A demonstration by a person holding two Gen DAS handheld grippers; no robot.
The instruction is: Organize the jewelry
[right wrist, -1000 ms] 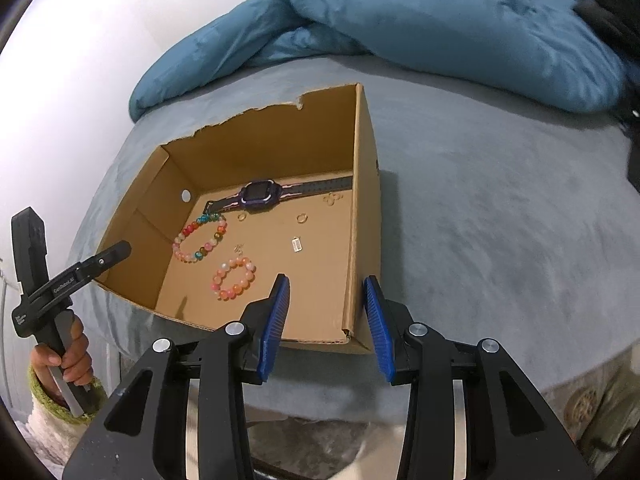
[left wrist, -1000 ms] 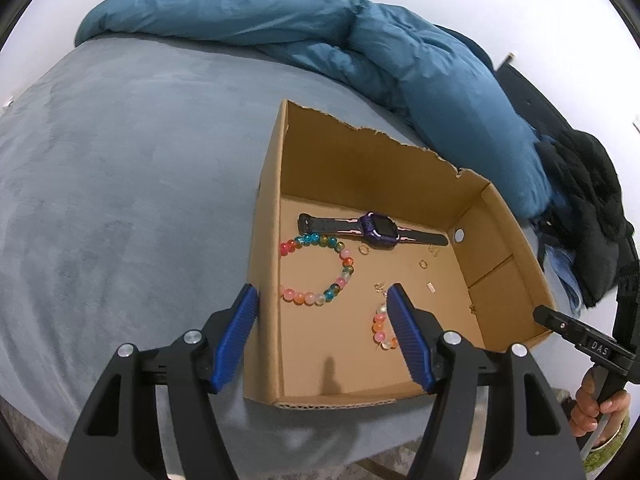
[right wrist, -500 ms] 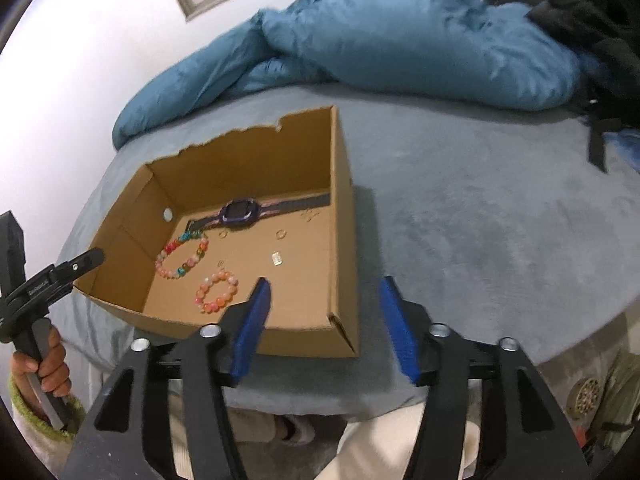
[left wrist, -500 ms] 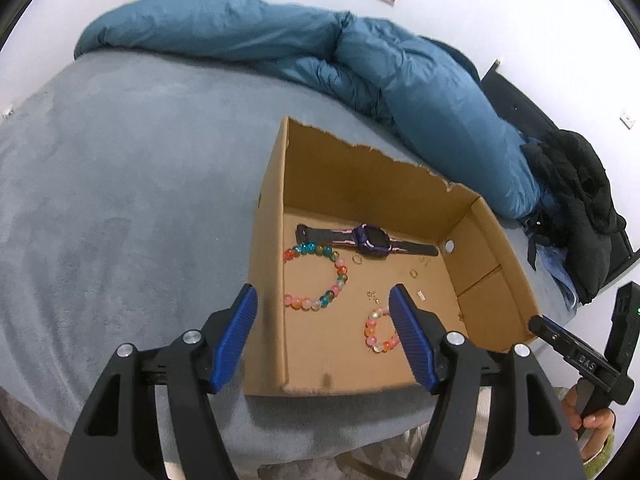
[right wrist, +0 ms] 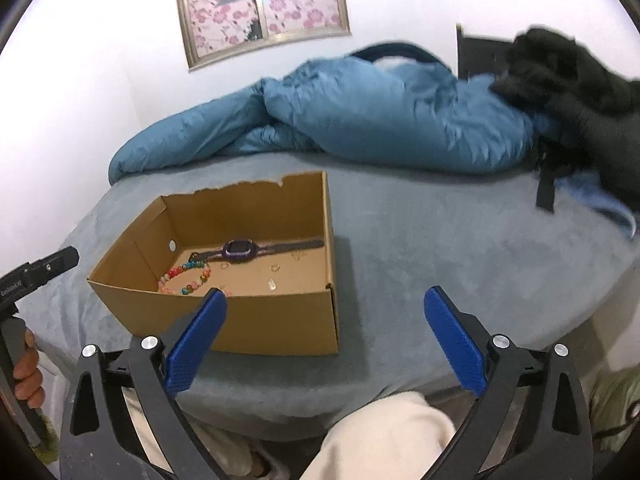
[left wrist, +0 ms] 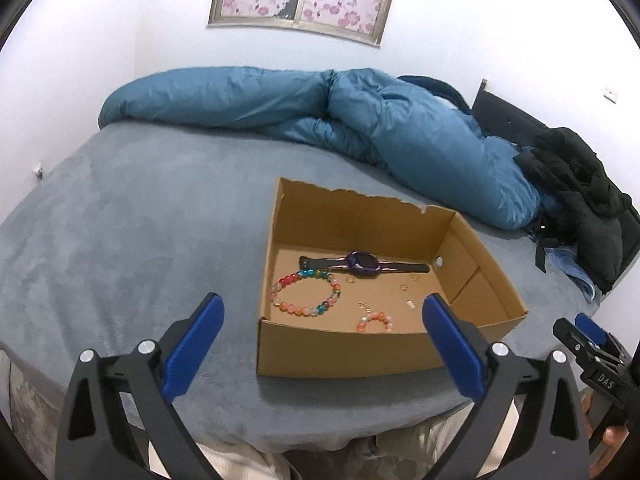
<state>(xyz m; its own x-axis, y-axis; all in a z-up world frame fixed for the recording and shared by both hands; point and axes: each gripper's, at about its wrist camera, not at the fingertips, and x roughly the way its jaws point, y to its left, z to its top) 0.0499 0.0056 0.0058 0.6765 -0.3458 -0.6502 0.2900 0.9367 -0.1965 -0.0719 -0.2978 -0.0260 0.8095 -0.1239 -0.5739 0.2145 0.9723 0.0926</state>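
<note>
1. Standing wide apart with nothing between the blue pads, the left gripper [left wrist: 320, 340] has just been opening its jaws and hangs short of the near wall of the box, touching nothing.
2. Spreading likewise, the right gripper [right wrist: 326, 340] has just been opening; its jaws are apart and empty, set off toward the box's right corner over bare bedding.
3. Resting near the bed's front edge, the shallow brown cardboard box [left wrist: 340, 354] with a torn back rim holds all the jewelry seen here.
4. Lying across the back of the box floor is the purple-faced wristwatch with a dark strap [left wrist: 362, 266].
5. Lying in front of the watch, toward the left wall, is the large bracelet of multicoloured round beads [left wrist: 304, 296]; the small orange-pink bead bracelet [left wrist: 376, 320] sits close to the near wall.
6. Scattered on the floor between them are the small gold rings and earrings [left wrist: 404, 287], too small to count surely.
7. Surrounding the box is the grey plush bed cover [left wrist: 140, 240], with a rumpled teal quilt [left wrist: 360, 120] behind.
8. Risks, as a judgement: the tiny rings may slip from wide pads and vanish into the plush; a pad catching the near wall could push the light box off the edge.
</note>
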